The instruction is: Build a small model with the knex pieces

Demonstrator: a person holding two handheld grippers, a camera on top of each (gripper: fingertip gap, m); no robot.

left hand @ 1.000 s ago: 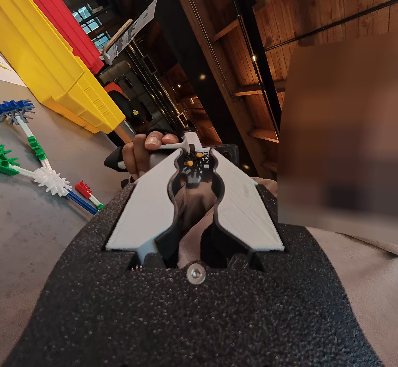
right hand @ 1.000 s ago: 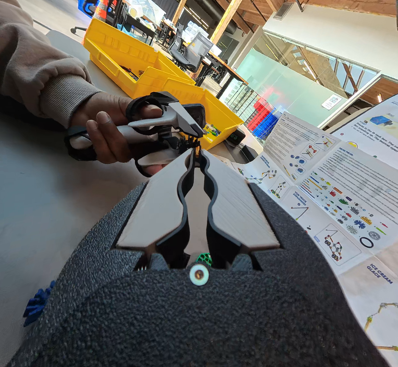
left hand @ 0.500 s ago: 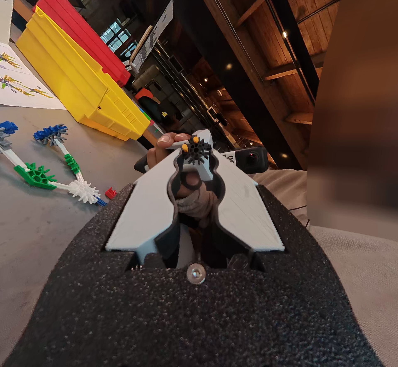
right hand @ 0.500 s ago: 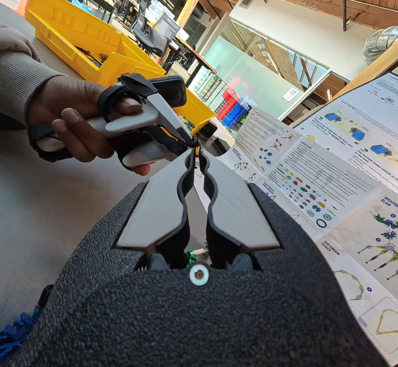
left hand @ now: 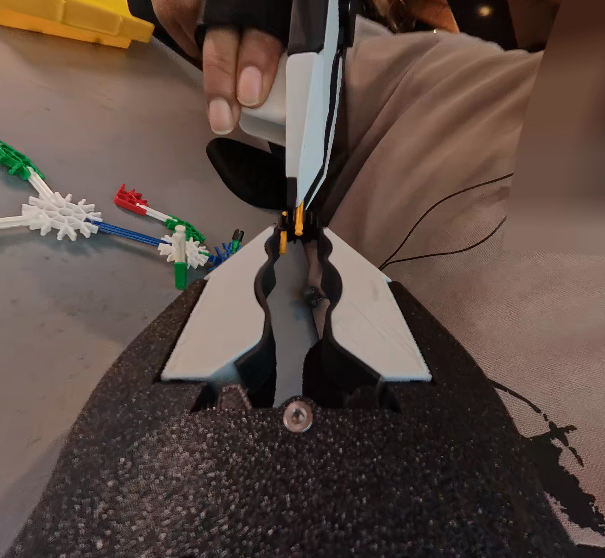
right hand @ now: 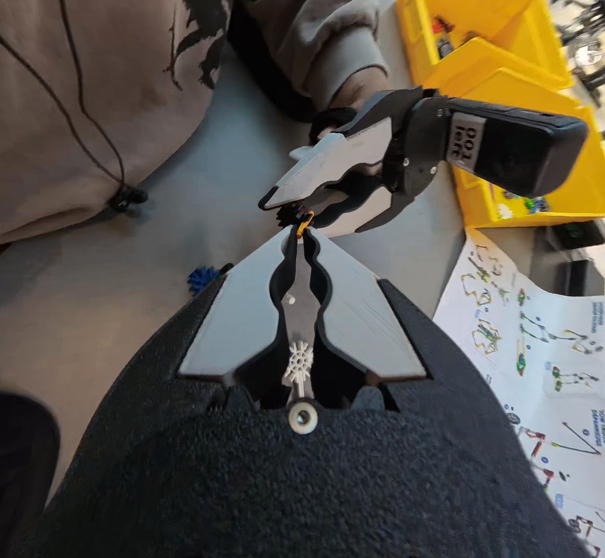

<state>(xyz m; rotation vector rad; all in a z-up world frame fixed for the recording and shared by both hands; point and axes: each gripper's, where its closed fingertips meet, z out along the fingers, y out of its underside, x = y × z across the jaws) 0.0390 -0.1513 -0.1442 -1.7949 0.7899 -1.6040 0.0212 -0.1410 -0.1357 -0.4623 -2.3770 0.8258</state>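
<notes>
Left gripper (left hand: 296, 231): fingers pinching a black toothed connector (left hand: 309, 220) carrying two short orange rods (left hand: 298, 220). Right gripper (right hand: 298, 230): tips pressing together on one orange rod, meeting the left tip to tip. Holding rod and socket aligned looks key. Lying left on the grey table (left hand: 82, 297): one rod-and-connector assembly (left hand: 108, 225), two white snowflake connectors. Farther off: yellow bins (right hand: 491, 61), instruction sheet (right hand: 523, 346).
</notes>
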